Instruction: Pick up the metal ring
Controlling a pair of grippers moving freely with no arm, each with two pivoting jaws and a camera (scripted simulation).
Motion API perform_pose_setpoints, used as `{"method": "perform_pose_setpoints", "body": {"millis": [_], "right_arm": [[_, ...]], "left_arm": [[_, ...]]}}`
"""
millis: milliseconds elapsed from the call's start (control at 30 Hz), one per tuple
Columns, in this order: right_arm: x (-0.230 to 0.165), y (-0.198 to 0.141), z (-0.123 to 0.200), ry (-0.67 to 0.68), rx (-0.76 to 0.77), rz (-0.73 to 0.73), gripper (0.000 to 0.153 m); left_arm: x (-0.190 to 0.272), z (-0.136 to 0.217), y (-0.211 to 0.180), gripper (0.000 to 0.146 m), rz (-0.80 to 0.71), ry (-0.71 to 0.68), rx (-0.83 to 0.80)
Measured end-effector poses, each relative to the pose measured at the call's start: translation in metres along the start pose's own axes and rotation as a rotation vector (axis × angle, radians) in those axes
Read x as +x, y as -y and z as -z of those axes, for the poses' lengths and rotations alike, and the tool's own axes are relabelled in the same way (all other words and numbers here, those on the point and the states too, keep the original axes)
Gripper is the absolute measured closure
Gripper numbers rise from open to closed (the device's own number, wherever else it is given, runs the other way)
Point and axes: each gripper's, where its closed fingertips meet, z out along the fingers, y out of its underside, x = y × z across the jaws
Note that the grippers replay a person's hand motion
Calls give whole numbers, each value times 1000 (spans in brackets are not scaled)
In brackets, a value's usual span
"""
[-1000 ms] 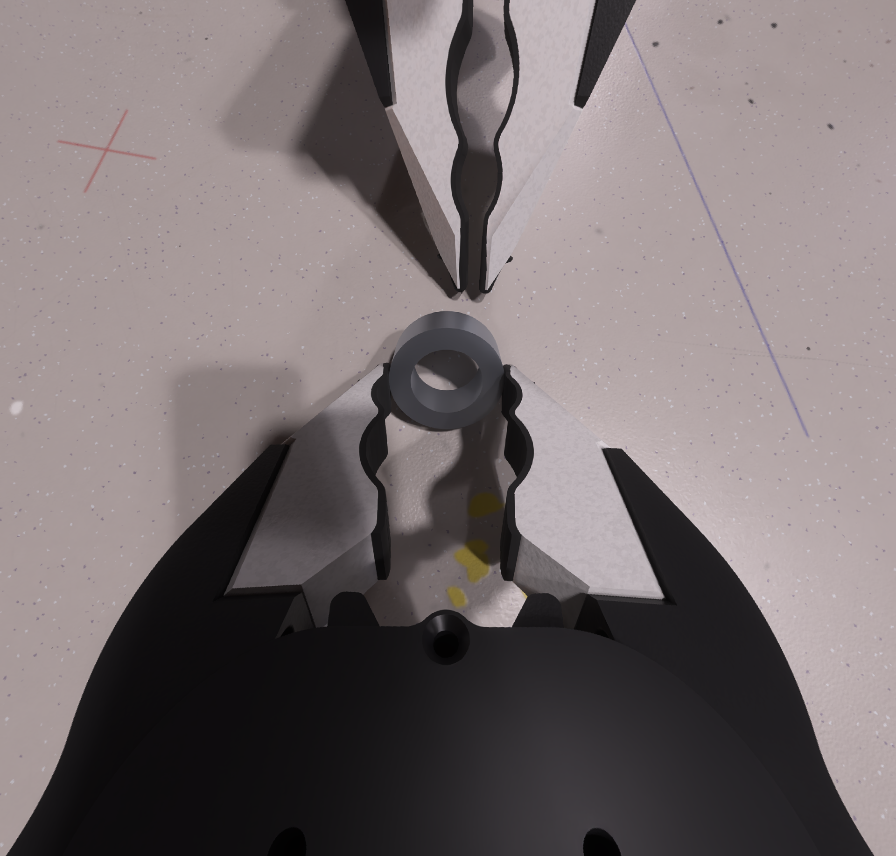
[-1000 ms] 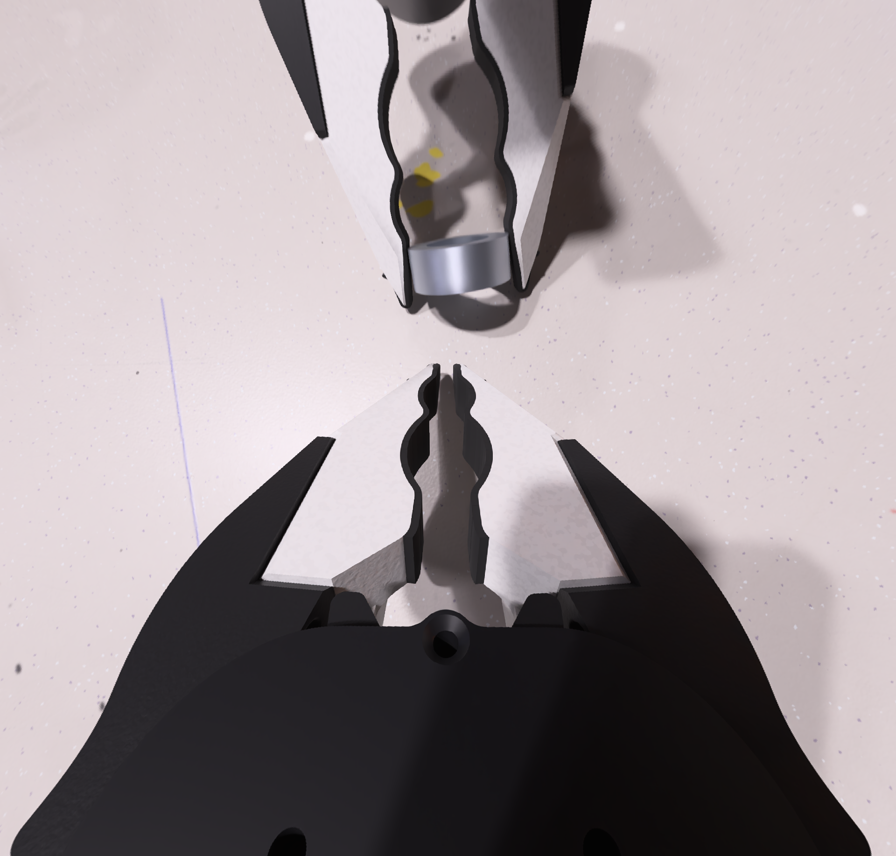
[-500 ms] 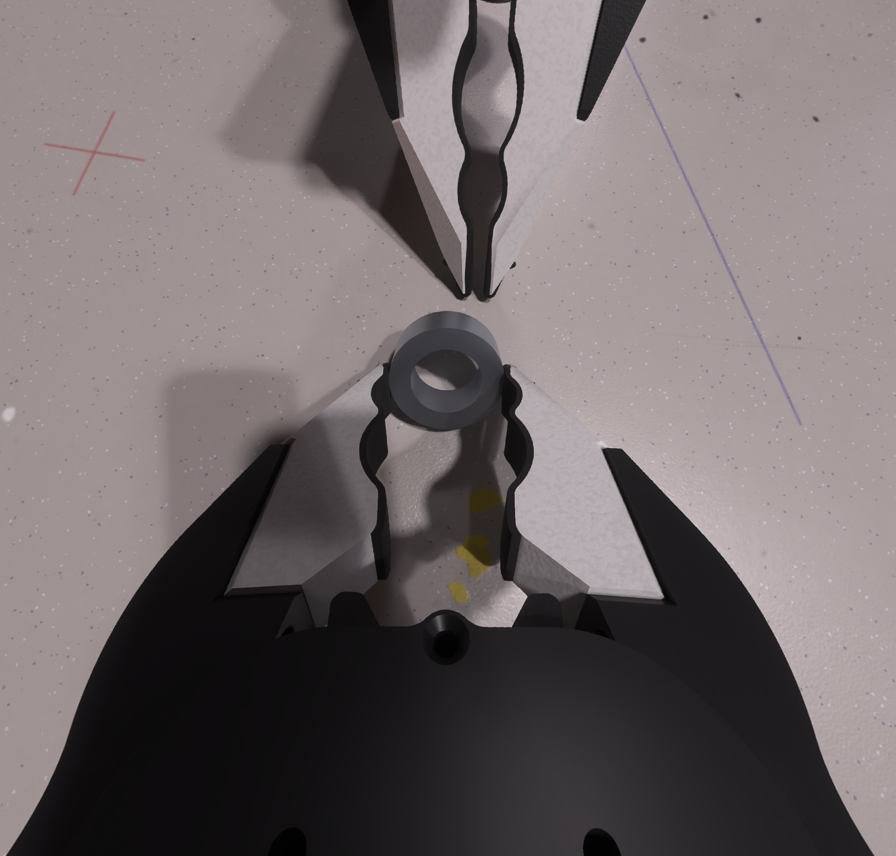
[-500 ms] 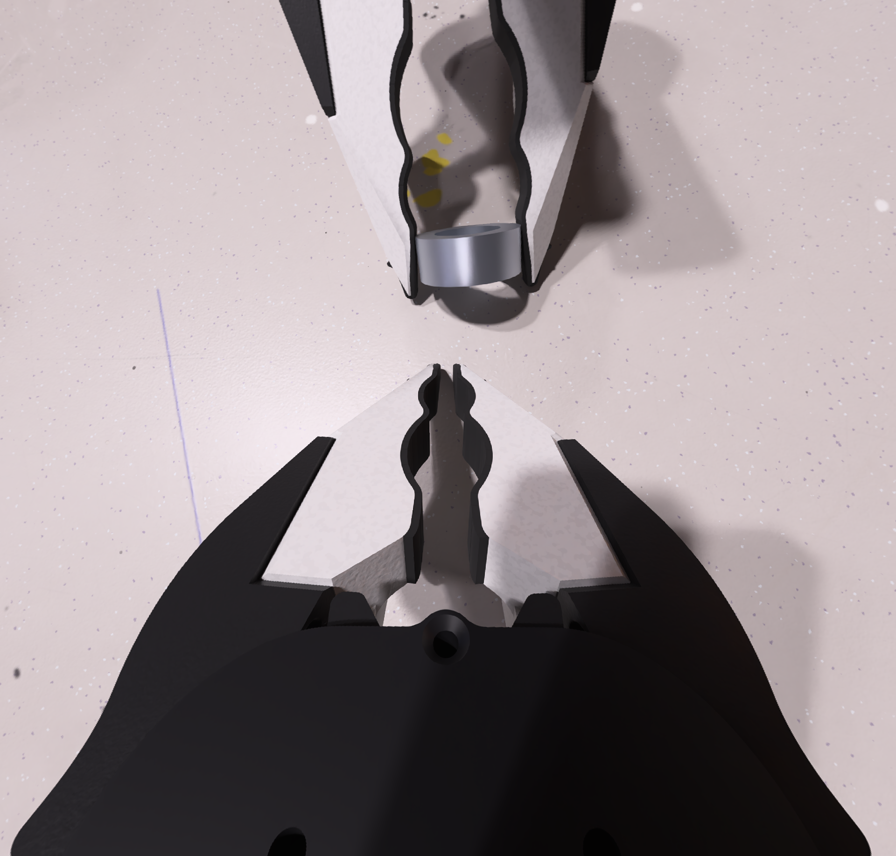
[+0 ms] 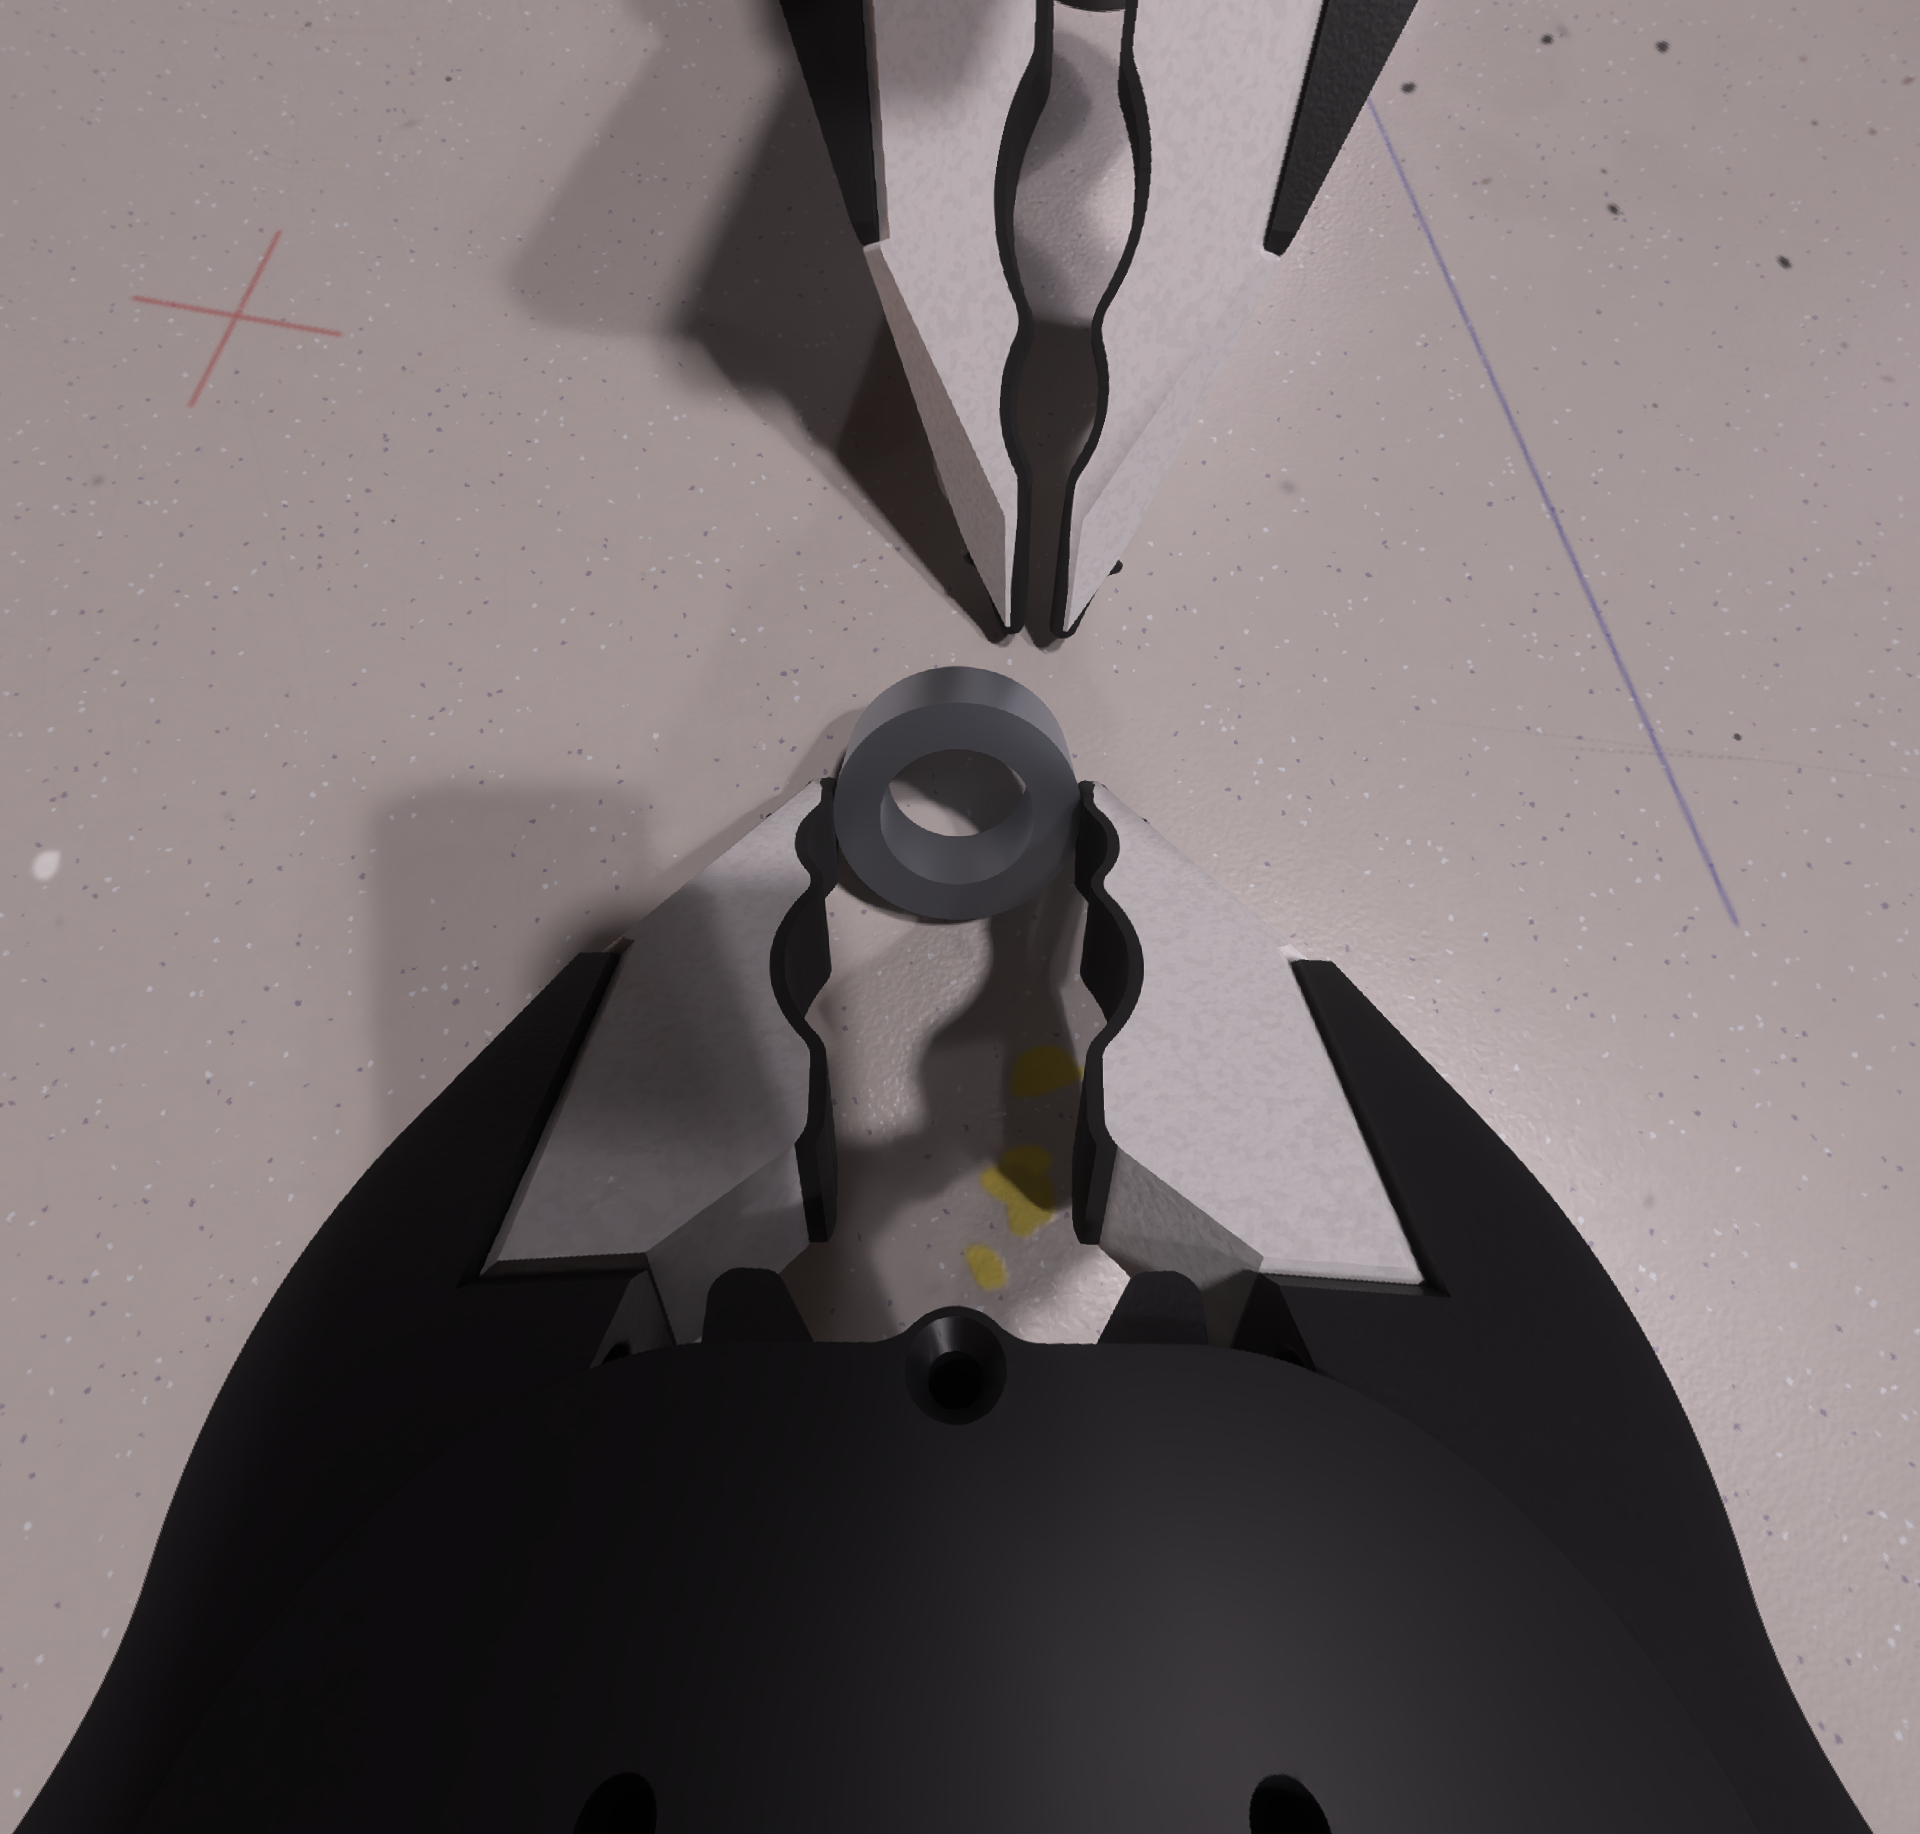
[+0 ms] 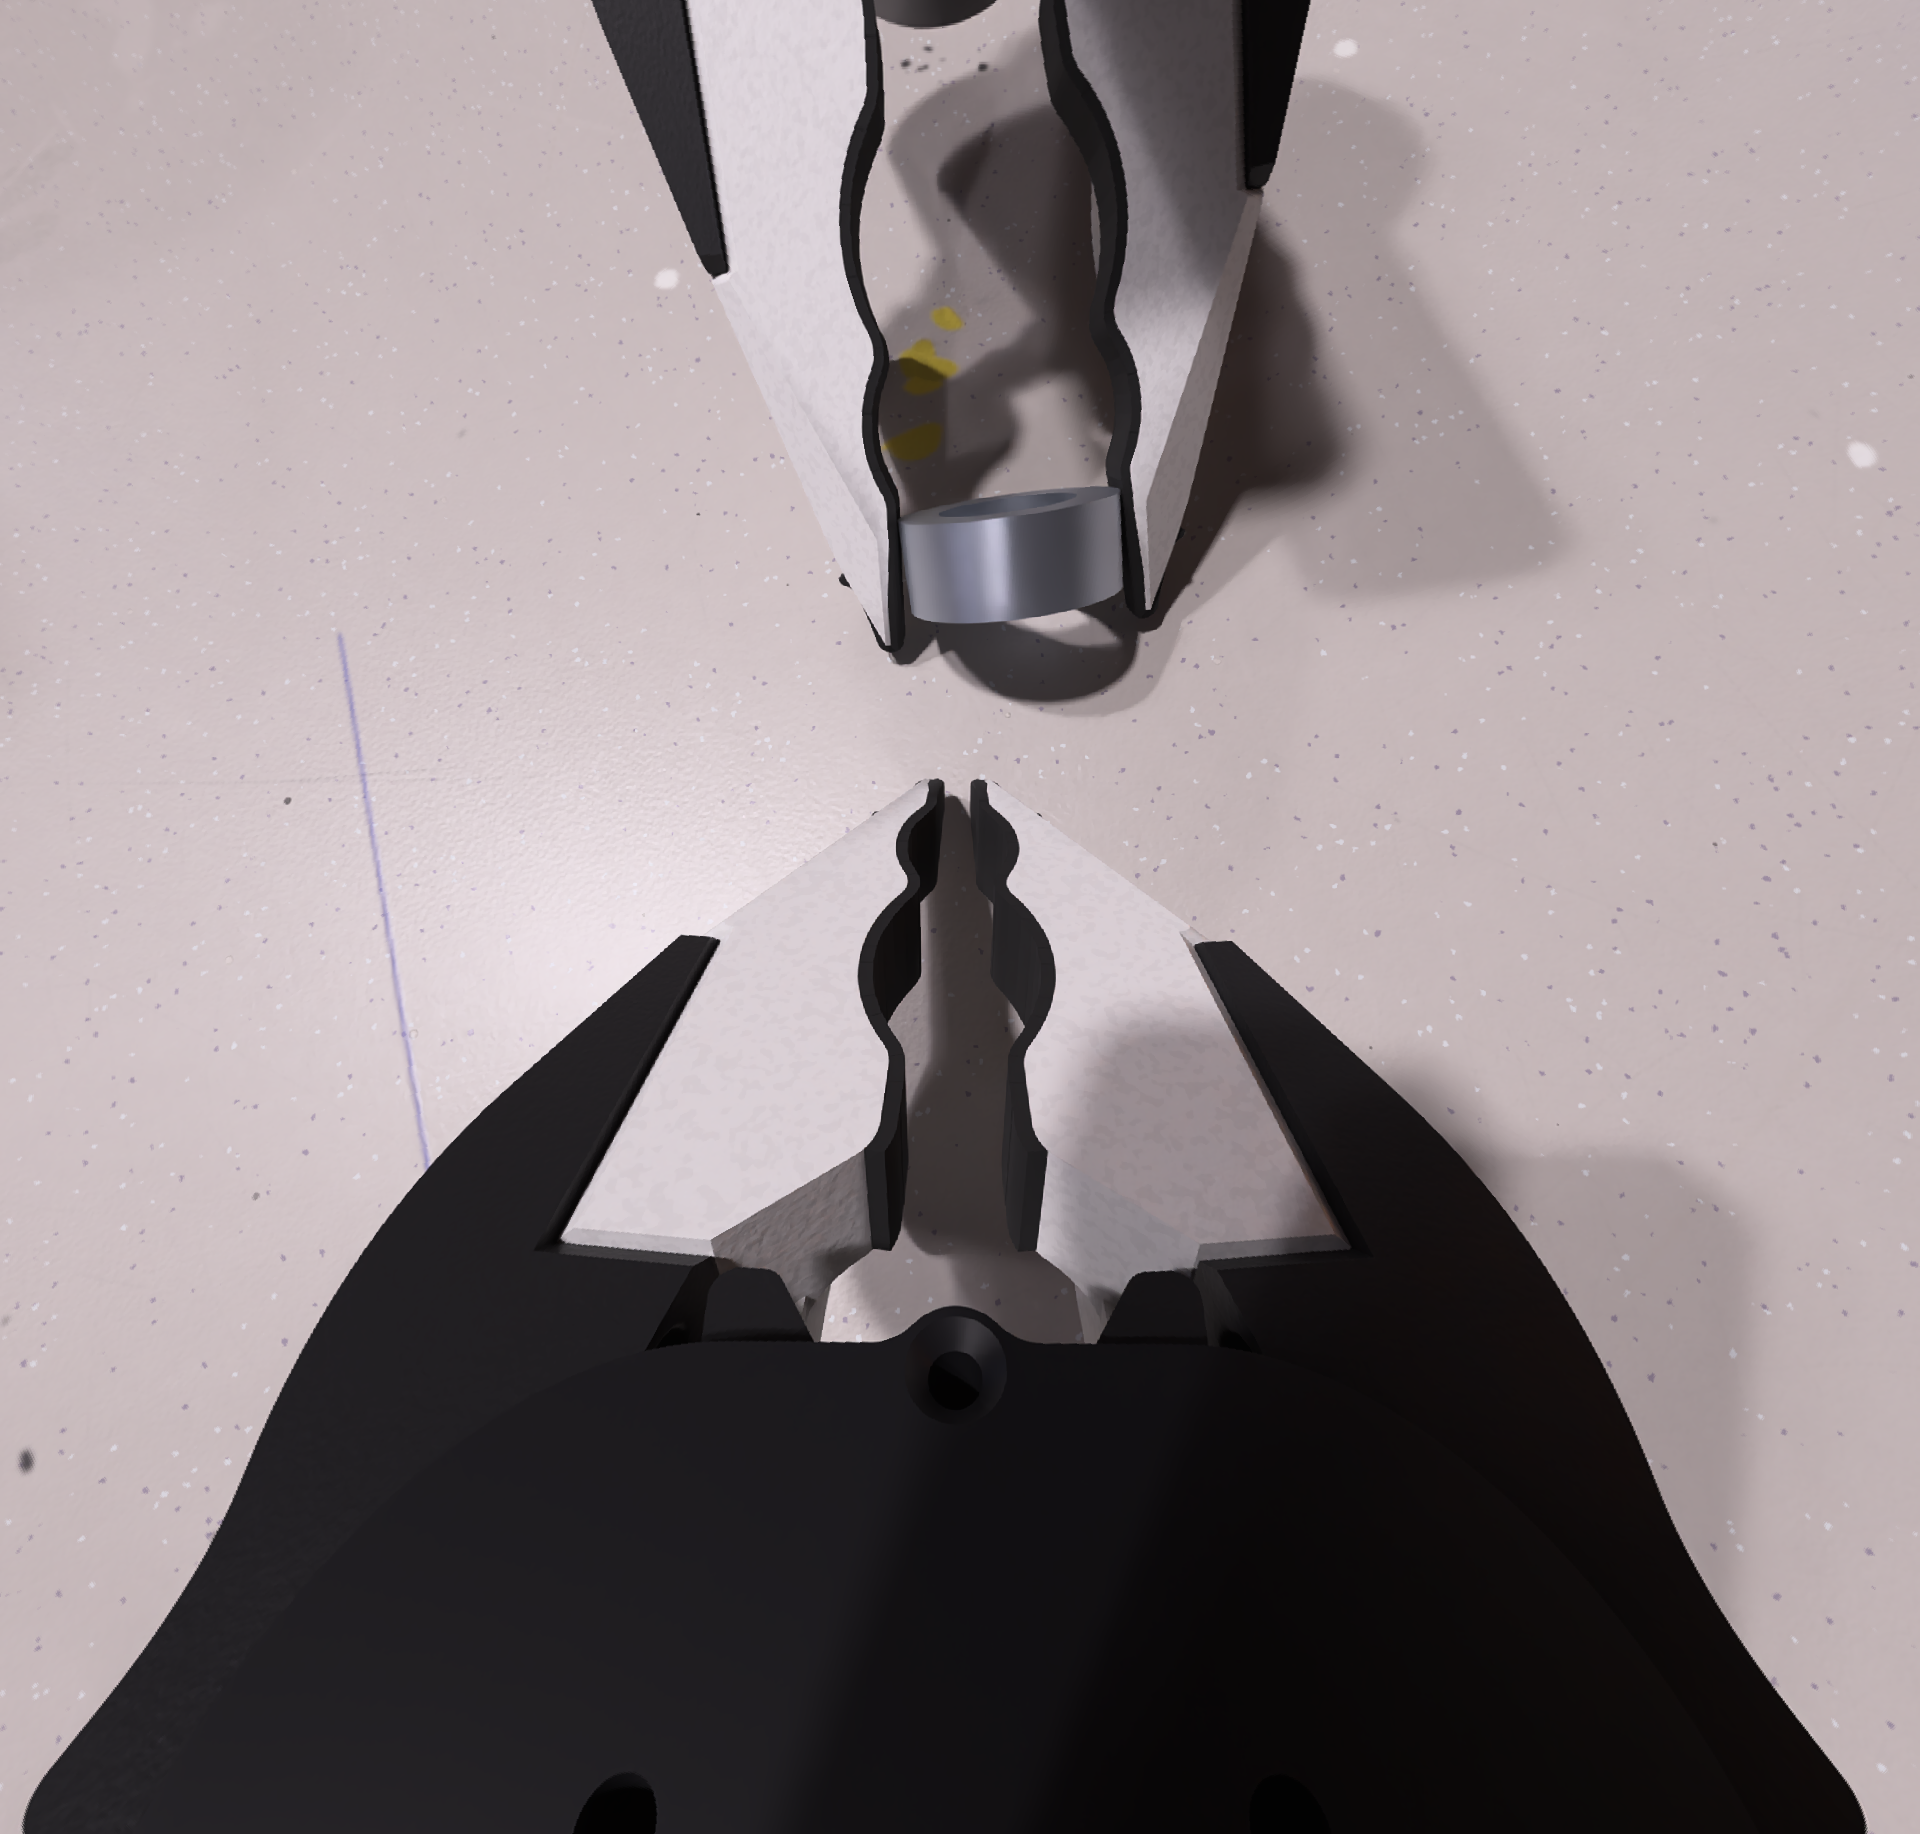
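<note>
The grey, thick-walled metal ring was found clamped at the very tips of the left tool, its curved outer wall pressed on both sides by the tool's black wavy pads. In the right wrist view the metal ring sat clear of the pale speckled surface, with its dark shadow cast on the surface just under and beside it. The right tool held nothing; its white, black-edged fingers stood nearly together, a narrow slit remaining at the tips. The two tools faced each other tip to tip, the right tool near the ring but not touching it. No edge or corner of the surface was in view. Noted on the surface: a thin red cross mark, a thin blue line and small yellow flecks beneath the left tool.
</note>
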Motion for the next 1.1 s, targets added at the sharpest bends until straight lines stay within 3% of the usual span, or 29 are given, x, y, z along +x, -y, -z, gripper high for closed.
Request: {"method": "perform_pose_setpoints", "body": {"millis": [333, 1100], "right_arm": [[2, 0, -1, 12, -3, -23, 148], [2, 2, -4, -47, -19, 161, 148]], "left_arm": [[-1, 0, 0, 100, 4, 4, -1], [3, 2, -2, 100, -23, -18, -2]]}}
